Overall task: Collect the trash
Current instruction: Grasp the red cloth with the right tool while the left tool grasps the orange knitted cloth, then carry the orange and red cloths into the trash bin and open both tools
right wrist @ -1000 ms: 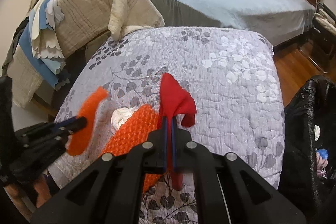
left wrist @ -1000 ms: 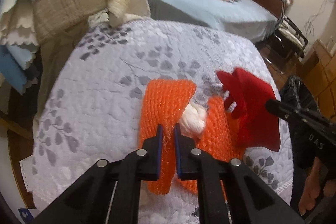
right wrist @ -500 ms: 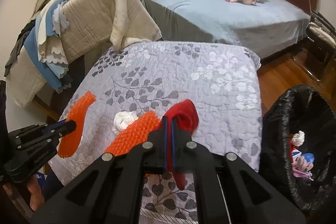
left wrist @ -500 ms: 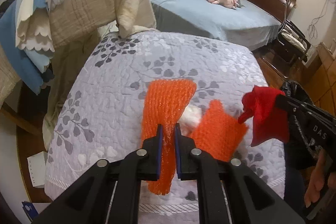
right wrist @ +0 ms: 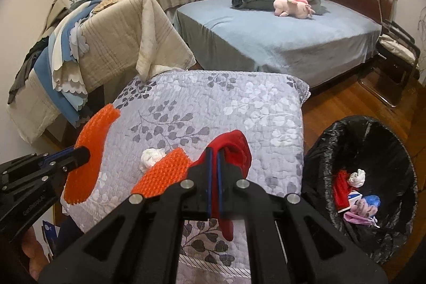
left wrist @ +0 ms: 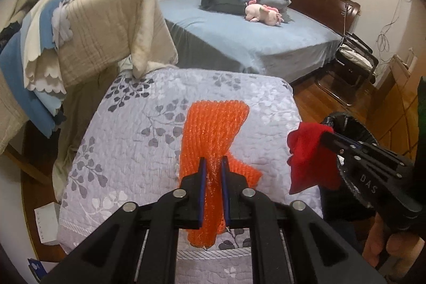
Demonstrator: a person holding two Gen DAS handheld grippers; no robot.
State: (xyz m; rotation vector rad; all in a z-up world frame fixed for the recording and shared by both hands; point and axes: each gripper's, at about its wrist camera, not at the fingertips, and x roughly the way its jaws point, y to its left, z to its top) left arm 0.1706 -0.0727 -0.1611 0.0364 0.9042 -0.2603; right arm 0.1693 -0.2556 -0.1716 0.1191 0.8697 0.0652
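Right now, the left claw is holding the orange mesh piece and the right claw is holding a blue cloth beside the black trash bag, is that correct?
Not quite: the cloth in the right claw is red, not blue, as the right wrist view shows. The rest stands: the left claw holds the orange mesh piece, and the black trash bag sits beside the right claw.

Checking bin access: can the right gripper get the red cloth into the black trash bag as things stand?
Probably yes. The right gripper is shut on the red cloth, and the trash bag gapes open just to its right with nothing between.
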